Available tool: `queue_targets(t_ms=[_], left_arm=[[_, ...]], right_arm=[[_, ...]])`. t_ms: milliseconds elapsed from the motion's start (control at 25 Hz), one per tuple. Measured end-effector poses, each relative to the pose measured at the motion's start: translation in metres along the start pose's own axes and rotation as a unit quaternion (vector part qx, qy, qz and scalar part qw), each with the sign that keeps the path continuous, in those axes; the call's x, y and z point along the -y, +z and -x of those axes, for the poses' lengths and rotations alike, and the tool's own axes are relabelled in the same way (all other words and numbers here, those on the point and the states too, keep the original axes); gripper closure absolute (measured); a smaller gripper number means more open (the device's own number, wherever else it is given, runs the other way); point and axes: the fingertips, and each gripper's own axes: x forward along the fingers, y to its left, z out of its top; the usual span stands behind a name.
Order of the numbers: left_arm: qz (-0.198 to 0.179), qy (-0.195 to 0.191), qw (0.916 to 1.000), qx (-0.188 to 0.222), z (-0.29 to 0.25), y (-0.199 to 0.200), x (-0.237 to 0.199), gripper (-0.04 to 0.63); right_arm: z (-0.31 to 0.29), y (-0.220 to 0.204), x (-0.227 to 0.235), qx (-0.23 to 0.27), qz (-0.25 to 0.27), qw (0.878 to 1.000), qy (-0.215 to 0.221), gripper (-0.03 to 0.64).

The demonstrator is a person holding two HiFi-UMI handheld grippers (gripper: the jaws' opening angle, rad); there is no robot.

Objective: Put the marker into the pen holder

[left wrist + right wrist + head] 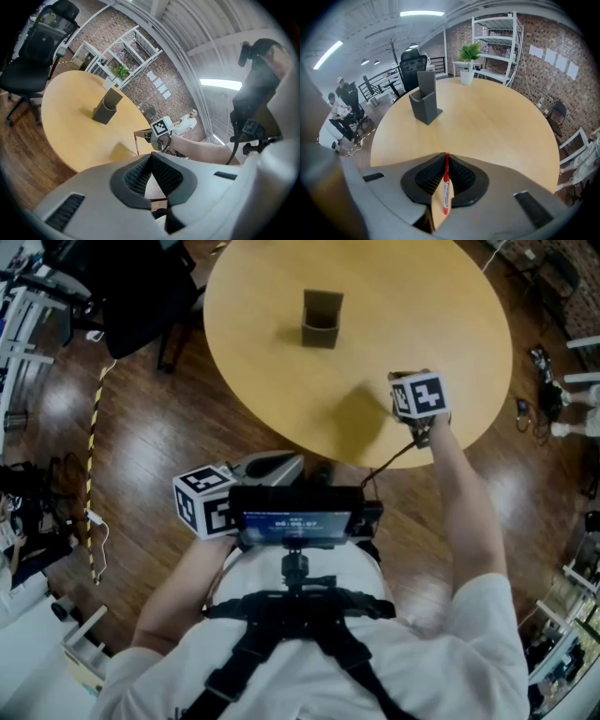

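From the head view, the pen holder (321, 320) stands upright toward the far side of the round wooden table (375, 418), well apart from both tools, so the job calls for a carry across open tabletop. The right gripper (417, 397) hangs over the table's near right edge and points steeply down; its marker cube hides the tips here. The left gripper (267, 467) sits low by the person's waist, off the table, probably parked because one tool is enough for this job. In the left gripper view, the left gripper (151, 157) has its ribbed pads pressed together with nothing between them. Beyond them, a thin red marker (137, 145) hangs from the right gripper (157, 133) just above the table edge. In the right gripper view, the right gripper (446, 157) is clamped on the marker (446, 185), which is pinched near its red end and runs back along the slot between the pads. That lengthwise hold probably suits dropping it end-first into the holder (424, 98), which stands ahead and a little left with its open top facing up. The marker appears to be lifted clear of the table, so the carry is the step in hand.
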Motion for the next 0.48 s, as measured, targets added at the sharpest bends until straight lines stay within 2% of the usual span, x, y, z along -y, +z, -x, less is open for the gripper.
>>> queue_targets(t_ms=[240,480], left_arm=[[-0.002,0.000,1.0000,-0.001,-0.005,0.000,0.000,0.598],[0.000,0.008,1.0000,0.007,-0.005,0.004,-0.001,0.598]], right_arm=[[0.033,0.023,0.005,0.106,-0.042,0.993,0.008,0.588],[0.069,0.079,-0.003,0.230,-0.058,0.971,0.023,0.588]])
